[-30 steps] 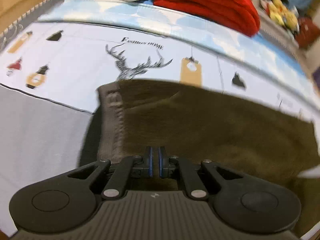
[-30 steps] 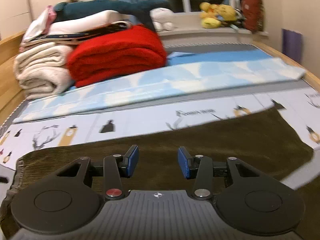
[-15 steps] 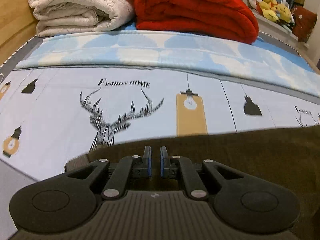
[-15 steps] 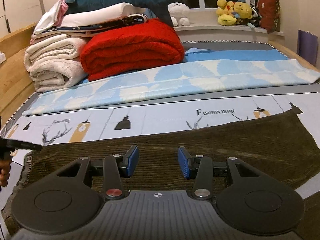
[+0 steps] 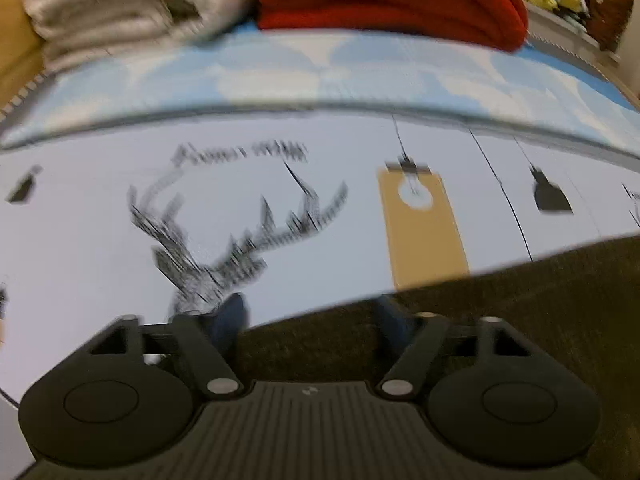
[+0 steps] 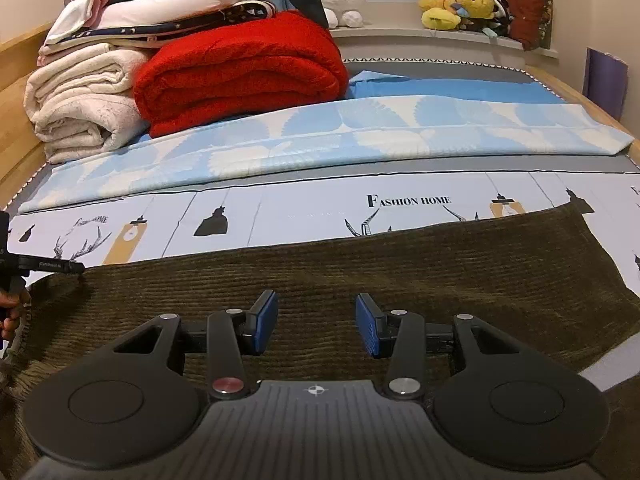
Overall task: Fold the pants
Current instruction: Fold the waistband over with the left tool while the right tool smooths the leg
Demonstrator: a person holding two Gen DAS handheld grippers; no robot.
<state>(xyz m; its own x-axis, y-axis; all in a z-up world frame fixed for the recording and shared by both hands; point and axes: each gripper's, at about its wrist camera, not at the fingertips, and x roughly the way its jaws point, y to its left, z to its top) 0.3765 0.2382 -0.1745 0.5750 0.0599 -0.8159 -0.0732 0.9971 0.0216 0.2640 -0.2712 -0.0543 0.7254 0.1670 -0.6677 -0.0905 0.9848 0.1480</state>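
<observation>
Dark olive corduroy pants [image 6: 360,276] lie spread across the printed bed sheet [image 6: 304,208]. In the blurred left wrist view my left gripper [image 5: 311,320] hangs over the pants' [image 5: 500,320] far edge. Its jaws are opening, the cloth lies under the gap and neither pad presses on it. The right wrist view shows that gripper's finger [image 6: 60,267] and the person's hand [image 6: 12,312] at the far left, by the pants' end. My right gripper [image 6: 316,326] stands open just above the middle of the pants, with nothing between its blue pads [image 6: 264,322].
At the head of the bed a folded red blanket [image 6: 240,76] and cream blankets [image 6: 84,100] are stacked. A light blue patterned sheet [image 6: 340,136] lies folded beyond the pants. Plush toys [image 6: 456,4] sit on the window ledge. Wooden bed rails run along both sides.
The left gripper's jaws, shut earlier at the pants' edge, have spread apart, and it has moved toward the pants' far edge. The right gripper stays open at the same width.
</observation>
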